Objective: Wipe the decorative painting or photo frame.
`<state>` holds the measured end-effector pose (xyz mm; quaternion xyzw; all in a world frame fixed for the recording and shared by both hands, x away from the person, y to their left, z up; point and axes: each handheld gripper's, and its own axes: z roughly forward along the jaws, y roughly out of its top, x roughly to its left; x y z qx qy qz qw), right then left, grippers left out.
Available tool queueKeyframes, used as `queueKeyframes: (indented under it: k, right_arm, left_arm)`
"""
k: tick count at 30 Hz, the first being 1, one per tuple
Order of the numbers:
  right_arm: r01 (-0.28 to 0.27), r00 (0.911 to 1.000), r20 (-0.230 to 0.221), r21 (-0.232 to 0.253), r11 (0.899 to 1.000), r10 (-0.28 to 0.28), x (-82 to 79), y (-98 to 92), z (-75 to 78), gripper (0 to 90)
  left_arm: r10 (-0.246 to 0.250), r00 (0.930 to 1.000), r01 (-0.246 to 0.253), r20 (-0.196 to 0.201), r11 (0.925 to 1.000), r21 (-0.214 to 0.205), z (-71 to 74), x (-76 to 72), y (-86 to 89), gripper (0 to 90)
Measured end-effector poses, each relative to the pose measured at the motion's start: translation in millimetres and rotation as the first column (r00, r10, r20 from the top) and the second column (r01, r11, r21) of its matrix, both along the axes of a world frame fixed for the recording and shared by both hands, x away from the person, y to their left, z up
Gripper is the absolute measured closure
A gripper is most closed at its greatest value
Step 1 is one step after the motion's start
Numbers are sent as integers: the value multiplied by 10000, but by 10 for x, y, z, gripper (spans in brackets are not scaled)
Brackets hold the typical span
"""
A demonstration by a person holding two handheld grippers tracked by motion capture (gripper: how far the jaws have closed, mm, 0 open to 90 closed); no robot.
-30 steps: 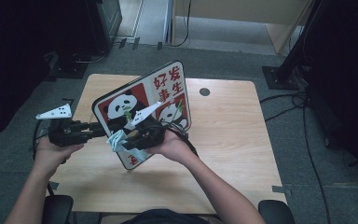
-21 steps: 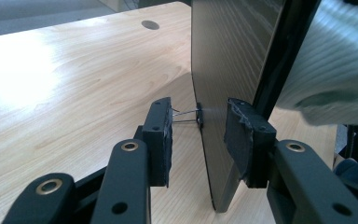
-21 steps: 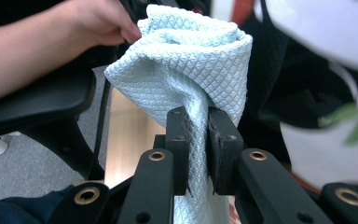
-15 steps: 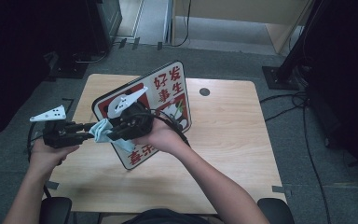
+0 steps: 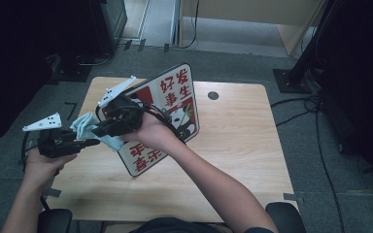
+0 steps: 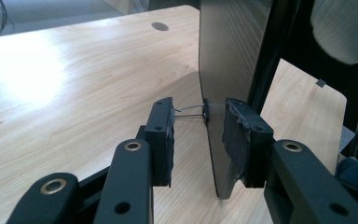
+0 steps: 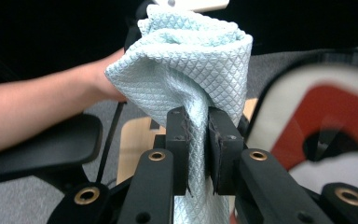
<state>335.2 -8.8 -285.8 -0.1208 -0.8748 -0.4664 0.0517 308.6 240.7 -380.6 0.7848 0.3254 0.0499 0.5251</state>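
Right gripper (image 7: 196, 140) is clamped on the pale blue cloth (image 7: 186, 60), up at the sign's (image 5: 175, 104) left edge. Left gripper (image 6: 196, 135), jaws spread, straddles that edge as the sign stands tilted mid-table (image 5: 233, 145).

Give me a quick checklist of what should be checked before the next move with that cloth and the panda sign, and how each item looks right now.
1. Cloth held firmly: ok. The right claw is shut on the pale blue cloth.
2. Sign propped up: ok. The panda sign stands tilted on the table.
3. Left claw around the sign's edge: ok, one jaw on each side.
4. Left claw gripping the sign: not ok. There is a gap beside one jaw, so it looks open.
5. Cloth touching the sign face: cannot tell, the hand hides the contact.
6. Room on the table beside the sign: ok, bare wood.
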Motion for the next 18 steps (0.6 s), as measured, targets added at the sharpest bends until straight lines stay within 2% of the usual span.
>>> queueKeyframes:
  k: [4,13,15,18]
  right_arm:
    - [218,9997,-68,93,9997,-217,8,52,46,805]
    - [583,9974,-423,35,9983,-581,56,48,-47,805]
    - [684,9960,-580,94,9976,-678,70,31,-68,802]
    - [718,9950,-705,41,9974,-713,80,21,-90,803]
  left_arm:
    - [21,10000,-21,46,10000,7,-3,5,11,630]
    - [10,10000,-11,43,10000,62,-11,8,17,631]
    - [-81,9999,82,-102,10000,39,-10,12,12,655]
    - [-156,9999,156,42,9999,14,0,1,-2,688]
